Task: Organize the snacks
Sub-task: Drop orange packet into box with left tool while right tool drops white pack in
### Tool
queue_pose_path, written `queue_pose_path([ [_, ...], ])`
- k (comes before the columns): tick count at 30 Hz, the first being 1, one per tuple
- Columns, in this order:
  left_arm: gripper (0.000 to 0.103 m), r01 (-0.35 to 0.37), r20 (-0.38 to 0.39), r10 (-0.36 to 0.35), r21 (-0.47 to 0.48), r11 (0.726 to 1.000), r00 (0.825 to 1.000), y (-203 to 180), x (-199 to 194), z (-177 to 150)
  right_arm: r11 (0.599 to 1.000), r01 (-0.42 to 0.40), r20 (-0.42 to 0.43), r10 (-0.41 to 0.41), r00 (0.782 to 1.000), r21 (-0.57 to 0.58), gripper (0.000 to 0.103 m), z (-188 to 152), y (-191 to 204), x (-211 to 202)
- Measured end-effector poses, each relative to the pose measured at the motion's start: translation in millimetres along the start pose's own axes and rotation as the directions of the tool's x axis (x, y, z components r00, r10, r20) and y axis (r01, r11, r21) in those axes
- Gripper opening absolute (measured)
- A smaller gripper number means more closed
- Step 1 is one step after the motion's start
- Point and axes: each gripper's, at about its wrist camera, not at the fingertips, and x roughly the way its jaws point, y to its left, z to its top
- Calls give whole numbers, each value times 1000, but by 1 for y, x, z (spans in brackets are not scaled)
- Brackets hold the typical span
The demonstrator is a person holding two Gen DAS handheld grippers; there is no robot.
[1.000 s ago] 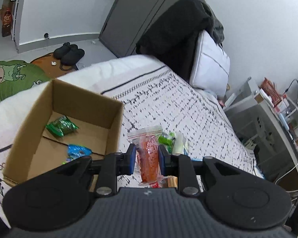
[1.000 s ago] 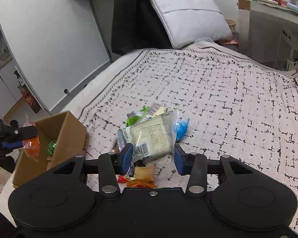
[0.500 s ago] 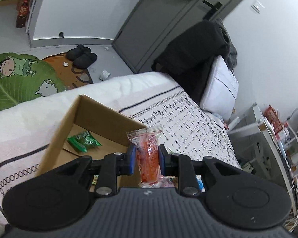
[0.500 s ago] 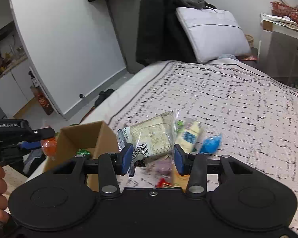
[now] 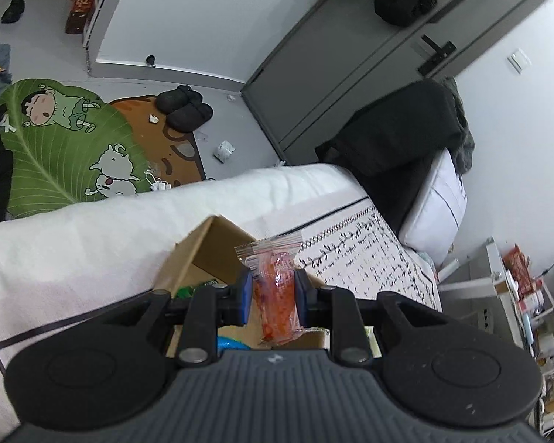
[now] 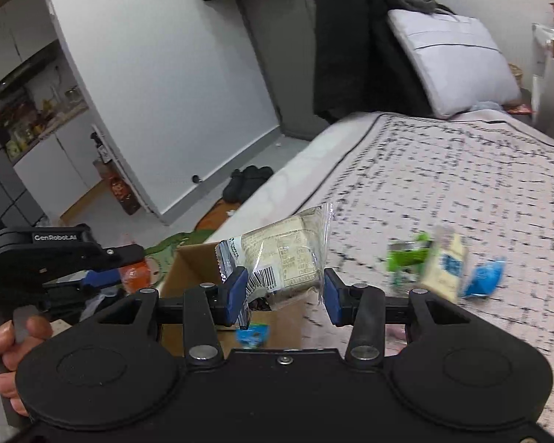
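Three loose snack packets [image 6: 443, 267] on bedspread [image 6: 461, 170] beside cardboard box [image 6: 188, 269].

left gripper [image 5: 270, 297] clamped, right gripper [image 6: 285, 297] gripping

The orange snack packet [image 5: 277, 288] is showing as clear, glossy plastic film with a crimped top edge. The pale cake packet [image 6: 282, 254] is shining too, its transparent wrapper crinkling and catching light. The cardboard box [image 5: 218, 247] is looking matt, brown and papery. The bedspread [image 6: 443, 170] is reading as soft, matt woven cloth. The left gripper [image 5: 270, 297] is wearing matt black plastic, with blue rubbery pads [image 5: 244, 295].
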Motion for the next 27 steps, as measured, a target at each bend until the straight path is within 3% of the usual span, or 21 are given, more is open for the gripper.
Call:
queue_pose_path([
  [8,23,-21,-2,21,-50,999,1000,16,8,9,998,-55,-31,55,998,-3,43,0,20,32],
  [17,24,-45,-43,44,-17,999,998,11,24,3,994,-103,-37,104,994,20,44,4,18,57],
  [21,28,-57,-39,57,-7,998,998,9,23,2,996,-85,-39,85,996,9,54,6,15,62],
  [27,59,-89,-40,89,3,996,995,4,26,0,998,-57,-11,57,998,18,71,5,2,47],
])
